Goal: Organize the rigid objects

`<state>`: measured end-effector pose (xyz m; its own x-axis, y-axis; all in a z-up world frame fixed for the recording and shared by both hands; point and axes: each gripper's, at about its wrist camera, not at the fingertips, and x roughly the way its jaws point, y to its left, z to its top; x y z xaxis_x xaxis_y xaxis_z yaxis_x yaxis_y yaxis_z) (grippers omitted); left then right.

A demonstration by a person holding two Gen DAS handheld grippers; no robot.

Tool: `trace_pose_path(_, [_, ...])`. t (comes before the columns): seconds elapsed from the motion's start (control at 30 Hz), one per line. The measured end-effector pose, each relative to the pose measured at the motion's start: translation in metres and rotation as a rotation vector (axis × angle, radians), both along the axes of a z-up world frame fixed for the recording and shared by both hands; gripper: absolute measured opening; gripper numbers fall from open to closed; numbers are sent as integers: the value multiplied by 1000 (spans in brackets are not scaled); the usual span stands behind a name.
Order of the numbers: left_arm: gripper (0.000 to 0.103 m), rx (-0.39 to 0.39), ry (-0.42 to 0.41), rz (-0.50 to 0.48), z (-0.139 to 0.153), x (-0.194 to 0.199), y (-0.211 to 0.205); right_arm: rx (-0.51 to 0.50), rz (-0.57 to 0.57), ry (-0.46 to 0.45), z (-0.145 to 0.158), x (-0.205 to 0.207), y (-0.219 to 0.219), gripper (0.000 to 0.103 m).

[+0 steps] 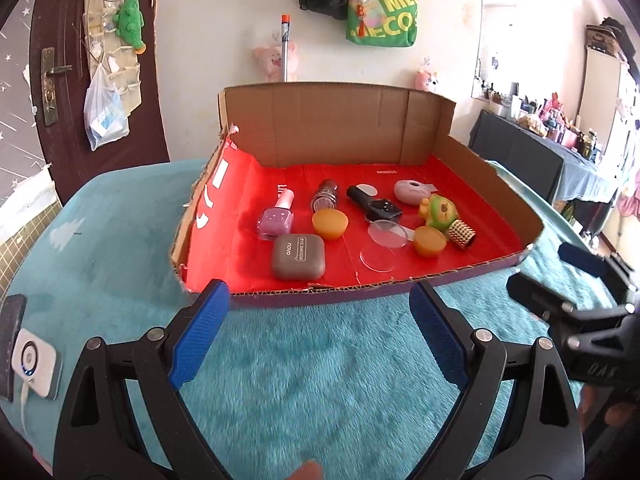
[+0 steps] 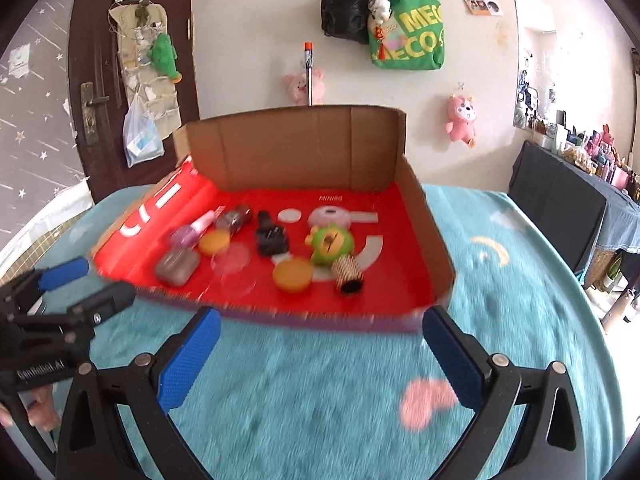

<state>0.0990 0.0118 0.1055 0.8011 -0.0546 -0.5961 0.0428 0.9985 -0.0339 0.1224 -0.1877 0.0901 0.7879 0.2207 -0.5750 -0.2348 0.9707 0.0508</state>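
Surface: teal fuzzy blanket [image 1: 304,360] | cardboard tray [image 1: 336,120] | both grippers' fingers [image 1: 200,332] spread, empty

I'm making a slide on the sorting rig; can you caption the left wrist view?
Open left gripper above teal plush cover, facing a cardboard tray of cosmetics and trinkets.

Bright daylight, fisheye-warped edges, right wrist view motion-blurred

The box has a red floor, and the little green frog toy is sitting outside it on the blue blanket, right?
Not quite. The box does have a red floor, but the frog toy sits inside it, among the other small things, not out on the blanket. The left wrist view shows this most clearly.
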Motion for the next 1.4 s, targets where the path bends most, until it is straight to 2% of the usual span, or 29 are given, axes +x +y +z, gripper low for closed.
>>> trace_pose_path(0.17, [92, 10, -29, 20, 17, -15, 1, 22, 6, -9, 8, -13, -3, 103])
trace_pose_path(0.27, [92, 7, -11, 30, 14, -20, 3, 1, -4, -11, 9, -19, 0, 103])
trace_pose_path(0.37, [93, -12, 52, 30, -4, -18, 4, -29, -15, 27, -2, -19, 0, 103])
trace_pose_path(0.53, [92, -8, 144, 34, -38, -15, 1, -82, -45, 142, -35, -12, 1, 103])
trace_pose_path(0.73, [92, 1, 222, 51, -64, -5, -3, -119, -84, 206, -54, -5, -2, 103])
trace_pose_path(0.93, [95, 42, 241, 68, -73, 3, -7, -104, -109, 258, -64, 5, -8, 103])
trace_pose_path(1.1, [102, 29, 256, 83, -75, 7, -5, -112, -116, 268, -66, 7, -6, 103])
trace_pose_path(1.4, [103, 34, 259, 89, -76, 9, -7, -104, -119, 273, -66, 9, -7, 103])
